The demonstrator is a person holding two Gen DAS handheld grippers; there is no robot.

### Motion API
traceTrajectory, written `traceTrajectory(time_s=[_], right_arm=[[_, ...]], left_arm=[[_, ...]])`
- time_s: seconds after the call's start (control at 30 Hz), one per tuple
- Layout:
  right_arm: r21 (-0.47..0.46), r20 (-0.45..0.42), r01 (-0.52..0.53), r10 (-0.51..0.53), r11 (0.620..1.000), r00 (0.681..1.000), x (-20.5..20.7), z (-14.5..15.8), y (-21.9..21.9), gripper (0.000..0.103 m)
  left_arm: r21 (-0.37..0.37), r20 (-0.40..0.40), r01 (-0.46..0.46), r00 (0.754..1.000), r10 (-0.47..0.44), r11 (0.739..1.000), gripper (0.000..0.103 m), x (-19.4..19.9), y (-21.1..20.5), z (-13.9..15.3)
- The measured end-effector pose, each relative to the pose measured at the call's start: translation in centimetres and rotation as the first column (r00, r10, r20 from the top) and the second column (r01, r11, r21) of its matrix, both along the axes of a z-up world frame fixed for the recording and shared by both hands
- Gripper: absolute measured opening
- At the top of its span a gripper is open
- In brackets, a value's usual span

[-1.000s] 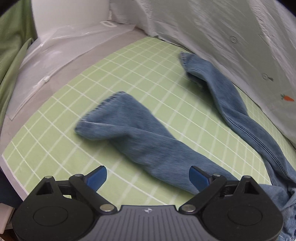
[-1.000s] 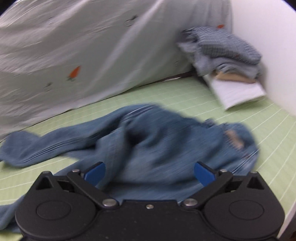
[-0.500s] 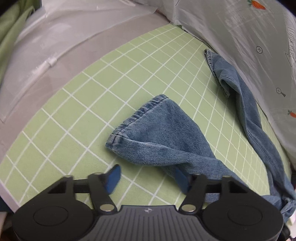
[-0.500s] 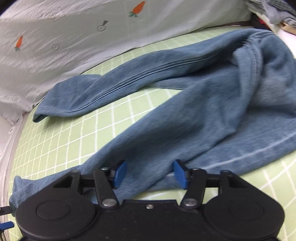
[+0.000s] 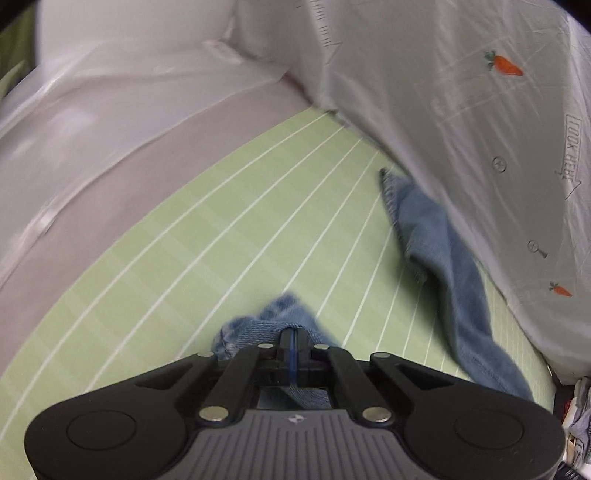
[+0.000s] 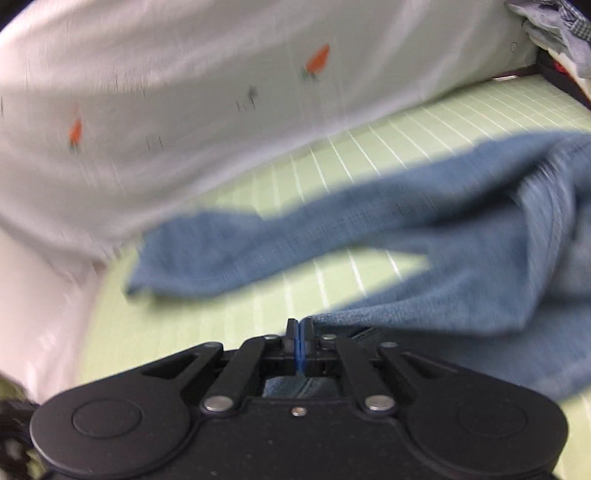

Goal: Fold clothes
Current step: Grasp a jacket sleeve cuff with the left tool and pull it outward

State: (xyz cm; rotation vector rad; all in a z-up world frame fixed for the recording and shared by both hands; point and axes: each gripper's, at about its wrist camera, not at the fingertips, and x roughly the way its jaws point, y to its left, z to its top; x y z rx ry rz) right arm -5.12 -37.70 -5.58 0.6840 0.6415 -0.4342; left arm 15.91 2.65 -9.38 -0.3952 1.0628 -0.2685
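Jeans point(image 5: 439, 236) now pinched by both grippers' fingers, left point(image 5: 293, 345) and right point(image 6: 299, 341), previously spread.

Right gripper point(image 6: 297, 345): blue-padded jaws pressed together on a fold of denim at the near edge of the mat.
Jeans point(image 6: 461, 236): blue denim, blurred; one leg stretches left across the mat toward the far edge, its hem end lying near the white sheet; a second leg runs from the right side down to the jaws.
Mat point(image 6: 424, 147): light green with a white grid, showing between the two legs and beyond them.
White sheet point(image 6: 184, 92): carrot-printed fabric rising along the mat's far edge.
Clothes pile point(image 6: 554, 26): grey and checked garments at the mat's far right corner.
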Motion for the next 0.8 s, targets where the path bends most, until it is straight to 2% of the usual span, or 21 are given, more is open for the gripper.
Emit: traceTrajectory(time_s=[0.07, 0.13, 0.17, 0.2, 0.23, 0.27, 0.3, 0.37, 0.47, 0.6, 0.7, 0.8], right_arm=[[-0.019, 0.078, 0.035, -0.033, 0.999, 0.996, 2.4, 1.2, -1.7, 0.001], [-0.053, 0.144, 0.126, -0.117, 0.991, 0.983, 4.4, 1.9, -3.4, 0.001], [-0.071, 0.160, 0.185, -0.172, 0.980, 0.972, 5.1, 1.9, -4.1, 0.002], [-0.089, 0.128, 0.196, -0.184, 0.977, 0.975, 5.7, 1.9, -4.4, 0.007], [-0.108, 0.095, 0.206, -0.197, 0.972, 0.976, 6.3, 1.8, -4.7, 0.019], [-0.126, 0.064, 0.215, -0.208, 0.969, 0.976, 6.8, 1.8, -5.0, 0.026], [-0.117, 0.056, 0.199, -0.193, 0.973, 0.980, 6.6, 1.5, -4.8, 0.039], [-0.104, 0.027, 0.162, -0.160, 0.981, 0.987, 5.8, 0.6, -3.9, 0.048], [-0.098, -0.062, 0.107, -0.113, 0.989, 0.992, 4.6, -1.1, -2.4, 0.055], [-0.109, -0.156, 0.077, -0.094, 0.991, 0.983, 3.4, -3.3, -0.6, 0.063], [-0.094, -0.193, 0.072, -0.089, 0.993, 0.977, 2.4, -4.4, 0.1, 0.066], [-0.086, -0.207, 0.087, -0.103, 0.992, 0.973, 1.4, -4.9, 0.3, 0.067]], left_arm=[[0.000, 0.074, 0.014, 0.997, -0.014, 1.000, 0.000, 2.8, -2.2, 1.8], [-0.001, 0.159, -0.012, 0.987, 0.012, 1.000, 0.001, 4.8, -3.8, 3.9], [-0.006, 0.180, -0.018, 0.984, 0.019, 1.000, 0.005, 5.4, -4.1, 4.5], [-0.011, 0.198, -0.024, 0.980, 0.026, 1.000, 0.010, 6.0, -4.4, 5.1], [-0.006, 0.200, -0.019, 0.980, 0.019, 1.000, 0.025, 6.1, -4.6, 5.3], [0.004, 0.190, -0.011, 0.982, 0.010, 1.000, 0.032, 5.9, -4.7, 5.2], [0.011, 0.161, 0.002, 0.987, -0.004, 1.000, 0.042, 5.3, -4.7, 4.5], [0.023, 0.098, 0.032, 0.995, -0.034, 0.999, 0.052, 4.2, -4.8, 3.1], [0.041, -0.014, 0.072, 0.997, -0.071, 0.997, 0.061, 1.6, -4.9, 0.0], [0.050, -0.144, 0.091, 0.986, -0.083, 0.995, 0.063, -0.4, -5.8, -3.2], [0.026, -0.170, 0.133, 0.977, -0.126, 0.991, 0.063, -1.1, -7.0, -3.9], [0.016, -0.161, 0.202, 0.967, -0.196, 0.979, 0.062, -1.6, -8.4, -3.9]])
